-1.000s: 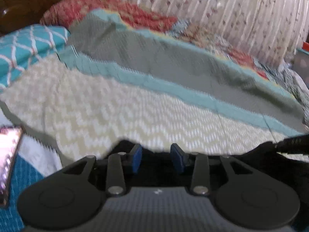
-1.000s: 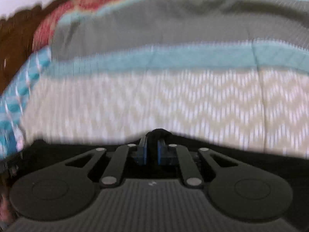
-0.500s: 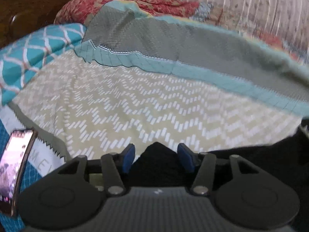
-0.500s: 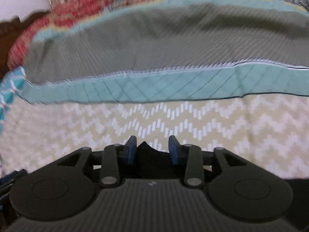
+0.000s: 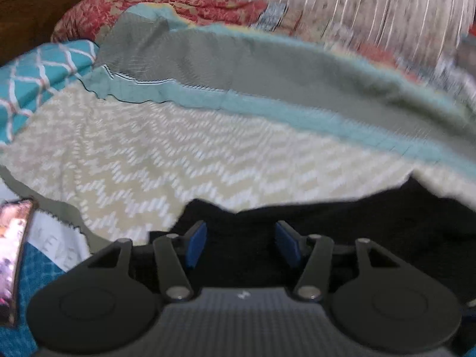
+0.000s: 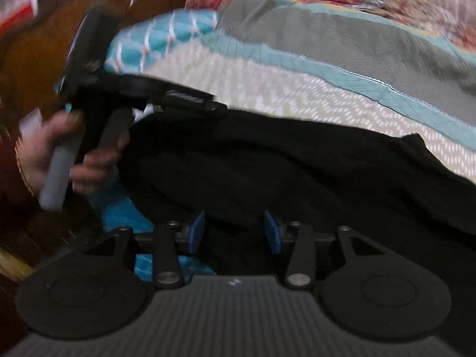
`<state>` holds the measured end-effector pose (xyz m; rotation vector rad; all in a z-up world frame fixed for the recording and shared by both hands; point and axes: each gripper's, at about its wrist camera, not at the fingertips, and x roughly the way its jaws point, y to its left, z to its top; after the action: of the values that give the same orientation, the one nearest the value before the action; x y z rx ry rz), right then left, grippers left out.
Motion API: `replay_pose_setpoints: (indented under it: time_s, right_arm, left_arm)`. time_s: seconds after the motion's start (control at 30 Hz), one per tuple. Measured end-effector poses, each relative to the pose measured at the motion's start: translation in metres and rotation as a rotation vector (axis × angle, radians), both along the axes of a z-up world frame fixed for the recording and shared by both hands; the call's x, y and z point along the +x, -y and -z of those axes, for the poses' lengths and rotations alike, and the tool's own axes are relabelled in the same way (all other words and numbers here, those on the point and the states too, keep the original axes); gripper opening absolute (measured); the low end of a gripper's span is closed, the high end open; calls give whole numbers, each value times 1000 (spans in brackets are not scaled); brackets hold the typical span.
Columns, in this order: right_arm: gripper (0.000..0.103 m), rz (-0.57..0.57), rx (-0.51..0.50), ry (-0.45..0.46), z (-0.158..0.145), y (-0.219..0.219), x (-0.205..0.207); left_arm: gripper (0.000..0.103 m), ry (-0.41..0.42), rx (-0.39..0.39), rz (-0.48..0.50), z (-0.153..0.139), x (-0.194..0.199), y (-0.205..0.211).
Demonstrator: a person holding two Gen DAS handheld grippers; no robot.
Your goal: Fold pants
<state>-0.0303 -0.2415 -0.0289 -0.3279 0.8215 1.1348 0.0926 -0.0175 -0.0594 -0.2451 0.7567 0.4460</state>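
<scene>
The black pants (image 6: 282, 166) lie in a long folded bundle on the bed, across the near part of both views; they also show in the left wrist view (image 5: 342, 226). My left gripper (image 5: 242, 245) is open, its blue pads spread over the pants' left end, with black cloth between and under them. My right gripper (image 6: 235, 232) is open, just over the near edge of the pants. The left gripper, held by a hand, shows at the left of the right wrist view (image 6: 125, 95), at the pants' far end.
The bed is covered by a quilt with a beige chevron panel (image 5: 178, 154), a teal stripe (image 5: 297, 113) and a grey band. A teal patterned pillow (image 5: 44, 71) and red pillow (image 5: 166, 9) lie behind. A phone (image 5: 13, 255) lies at the left.
Both grippers opened: the right was shut on black cloth a second ago and let it go. The pants now lie on the bed. The right view swung left, bringing the left gripper into sight.
</scene>
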Motion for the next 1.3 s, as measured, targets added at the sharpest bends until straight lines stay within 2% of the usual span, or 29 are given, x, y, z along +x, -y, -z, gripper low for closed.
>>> replay_pose_setpoints:
  time_s: [0.03, 0.07, 0.1, 0.17, 0.2, 0.27, 0.33, 0.4, 0.43, 0.5, 0.53, 0.6, 0.67, 0.77, 0.87, 0.93, 1.0, 1.03, 1.07, 1.1, 1.17, 1.23, 1.3]
  right_arm:
    - [40, -4, -28, 29, 7, -7, -1]
    - [25, -7, -65, 35, 12, -10, 0]
    - [7, 5, -92, 4, 14, -9, 9]
    - [7, -10, -59, -58, 5, 4, 15]
    - [7, -36, -42, -59, -2, 12, 14]
    - [6, -89, -42, -65, -14, 21, 8]
    - [7, -103, -87, -86, -4, 17, 3]
    - [13, -83, -131, -128, 19, 12, 1]
    - [15, -68, -116, -134, 23, 13, 1]
    - [19, -39, -90, -173, 18, 17, 5]
    - [28, -22, -70, -189, 11, 22, 8]
    - [36, 9, -6, -177, -4, 37, 12]
    - [36, 49, 45, -178, -15, 55, 14]
    - [36, 151, 103, -182, -21, 87, 13]
    - [36, 275, 139, -200, -17, 121, 19]
    - [36, 370, 153, -239, -11, 134, 24]
    - [36, 477, 162, -281, 0, 155, 28]
    - [35, 527, 147, -299, 5, 165, 33]
    - [31, 578, 121, -324, 13, 172, 37]
    - [24, 601, 136, -361, 20, 180, 39]
    - [24, 625, 209, -391, 14, 199, 39]
    - [27, 681, 293, -316, -7, 232, 36]
    - [30, 799, 385, -246, -20, 281, 37]
  left_arm:
    - [52, -12, 44, 10, 5, 2, 2]
    - [52, -22, 77, 20, 6, 3, 3]
    - [53, -33, 84, 26, 6, 5, 3]
    - [54, -50, 77, 8, 2, 8, -3]
    - [54, -61, 72, -14, 2, 10, -8]
    - [63, -65, 18, -35, 6, 11, -21]
    - [67, -71, -2, -43, 12, 14, -27]
    - [69, -83, 30, -37, 14, 16, -22]
    - [69, -90, 48, -35, 14, 16, -19]
    - [68, -88, 38, -44, 5, 10, -18]
    - [65, -64, 10, -51, -5, 3, -20]
    - [65, 4, -28, -60, -25, -12, -20]
    - [65, 88, -63, -58, -44, -27, -14]
    - [65, 173, -114, 23, -63, -36, 11]
    - [65, 155, -100, 149, -57, -29, 48]
    - [65, 79, -62, 200, -38, -19, 68]
    - [65, -46, -50, 197, -8, -9, 76]
    - [67, -122, -14, 191, 11, -4, 79]
    - [72, -123, 42, 209, 22, -5, 84]
    - [73, -99, 89, 217, 22, -9, 89]
    - [71, -137, 83, 213, 12, -6, 91]
    - [71, -129, 27, 205, -5, -6, 89]
    - [72, -79, -12, 194, -24, -12, 89]
